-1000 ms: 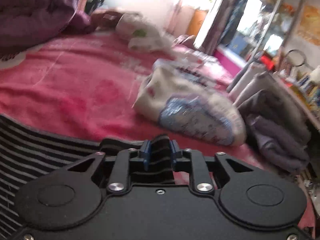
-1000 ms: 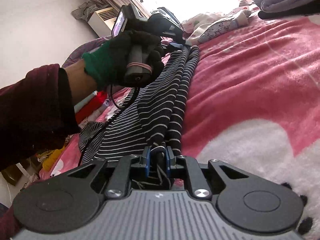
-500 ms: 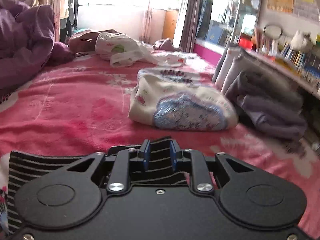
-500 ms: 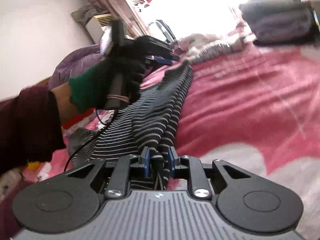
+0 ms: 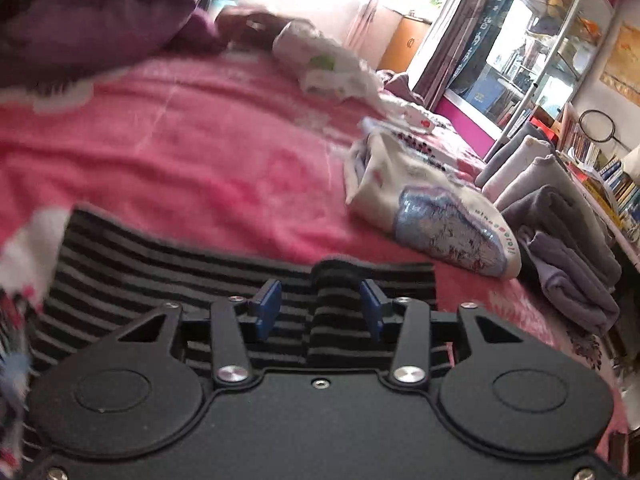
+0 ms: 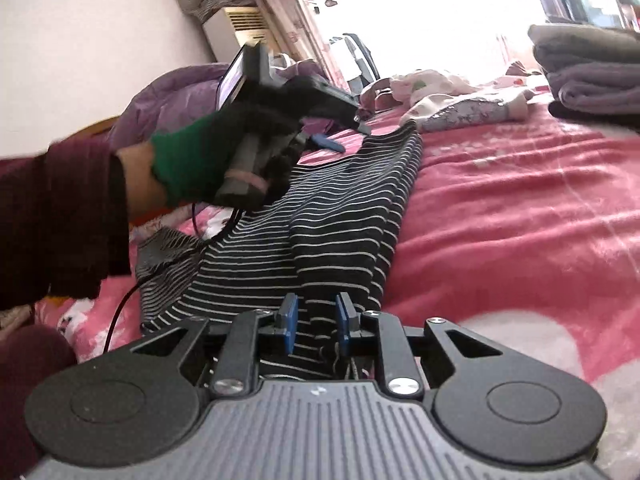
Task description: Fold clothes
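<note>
1. The left gripper (image 5: 318,306), held in a hand in a green-cuffed black glove (image 6: 224,156), hangs low over the near left end of the black knit garment with thin pale stripes (image 6: 340,208). Its blue pads stand well apart, with a raised ridge of the cloth between them that neither pad presses; this looks like a hold let go.
2. The striped garment lies lengthwise on the pink plush bed blanket (image 5: 180,160), doubled into a long narrow band, probably so that it can be folded shorter.
3. The right gripper (image 6: 316,322) sits at the garment's other end, its pads somewhat apart with cloth between them; I cannot tell whether they bite.
4. To the far right, a folded cream printed top (image 5: 432,208) and a stack of folded grey clothes (image 5: 568,240) lie apart, seemingly a finished pile. No containers show.
</note>
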Tool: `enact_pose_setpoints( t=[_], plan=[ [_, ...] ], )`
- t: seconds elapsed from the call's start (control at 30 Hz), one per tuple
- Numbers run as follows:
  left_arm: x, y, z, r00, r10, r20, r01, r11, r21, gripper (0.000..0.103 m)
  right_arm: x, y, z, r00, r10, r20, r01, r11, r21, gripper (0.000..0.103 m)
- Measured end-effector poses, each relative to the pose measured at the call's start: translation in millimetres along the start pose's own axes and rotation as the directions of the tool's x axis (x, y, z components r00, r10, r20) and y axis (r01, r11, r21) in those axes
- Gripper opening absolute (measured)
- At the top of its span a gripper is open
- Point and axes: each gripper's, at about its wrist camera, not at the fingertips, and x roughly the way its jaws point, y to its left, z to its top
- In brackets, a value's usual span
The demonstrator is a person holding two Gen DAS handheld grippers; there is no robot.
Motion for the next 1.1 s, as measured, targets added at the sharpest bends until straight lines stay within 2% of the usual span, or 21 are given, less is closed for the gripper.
enact_pose_setpoints(
  t=[0.03,0.07,0.1,0.27,0.33,0.4,0.43,0.47,0.5,0.53,0.6,0.7,0.77,0.87,0.97,1.1],
  plan=[
    [-2.9,3.1,0.6,1.0,-0.007,0.007,0.008,1.0,-0.017,0.038,0.0,0.1,-0.9,1.0,-0.001,-0.001,0.001,1.0,0.004,0.022],
    [-6.9,2.4,1.1,1.0,-0.009,0.023,0.009,1.0,-0.013,0.015,1.0,0.0,-1.3,1.0,-0.002,-0.003,0.002,1.0,0.004,0.022],
    [-10.8,1.8,1.6,0.999,-0.011,0.038,0.011,1.0,-0.009,0.002,1.8,0.2,-1.7,1.0,-0.002,-0.005,0.002,1.0,0.004,0.022],
    [-27.9,-1.2,4.9,0.994,-0.021,0.103,0.021,1.0,0.009,0.003,4.5,-1.0,-1.9,1.0,0.002,-0.012,-0.001,1.0,0.008,0.023],
    [-22.4,-1.4,8.3,0.997,-0.014,0.078,0.013,1.0,0.018,0.003,5.3,-1.6,-1.8,1.0,0.004,-0.013,-0.004,1.0,0.011,0.023],
    [-10.5,-2.7,8.8,0.998,0.045,0.033,-0.047,0.997,0.059,0.003,6.1,-2.0,-1.6,1.0,0.006,-0.015,-0.005,1.0,0.013,0.023],
    [-7.9,-2.6,8.5,0.999,0.045,0.023,-0.046,0.997,0.069,0.006,6.4,-2.1,-1.4,1.0,0.006,-0.016,-0.006,1.0,0.014,0.023],
    [-5.3,-2.5,8.2,0.999,0.045,0.014,-0.045,0.996,0.08,0.022,6.8,-2.3,-1.3,1.0,0.007,-0.017,-0.006,1.0,0.015,0.023],
    [-7.6,-6.0,6.8,0.997,0.069,0.035,-0.073,0.991,0.114,0.031,7.1,-2.4,-1.1,1.0,0.007,-0.018,-0.007,1.0,0.015,0.023],
    [-15.3,-14.1,4.4,0.991,0.098,0.089,-0.112,0.979,0.169,0.035,7.4,-2.6,-1.0,1.0,0.008,-0.019,-0.007,1.0,0.017,0.023],
    [-27.4,-29.5,1.0,0.984,0.072,0.163,-0.11,0.963,0.244,0.035,7.2,-2.8,-1.0,1.0,0.009,-0.02,-0.009,1.0,0.02,0.023],
    [-18.7,-51.2,-2.5,0.993,-0.004,0.117,-0.033,0.949,0.314,0.035,7.6,-3.1,-1.9,1.0,0.013,-0.023,-0.012,1.0,0.021,0.023],
    [-3.0,-65.3,-5.6,0.997,-0.014,0.076,-0.015,0.931,0.365,0.035,8.4,-3.0,-2.1,1.0,0.014,-0.027,-0.013,1.0,0.021,0.023],
    [33.0,-72.8,-10.1,0.998,0.054,-0.013,-0.044,0.915,0.401,0.034,9.8,-2.9,-1.8,0.999,0.015,-0.031,-0.014,1.0,0.021,0.023],
    [45.3,-76.5,-12.9,0.995,0.092,-0.029,-0.072,0.908,0.413,0.038,10.6,-2.4,-2.0,0.999,0.014,-0.042,-0.013,1.0,0.018,0.023],
    [34.9,-84.6,-7.4,0.994,0.108,-0.036,-0.083,0.908,0.412,0.04,11.3,-2.1,-2.5,0.998,0.012,-0.056,-0.012,1.0,0.012,0.023]
  ],
)
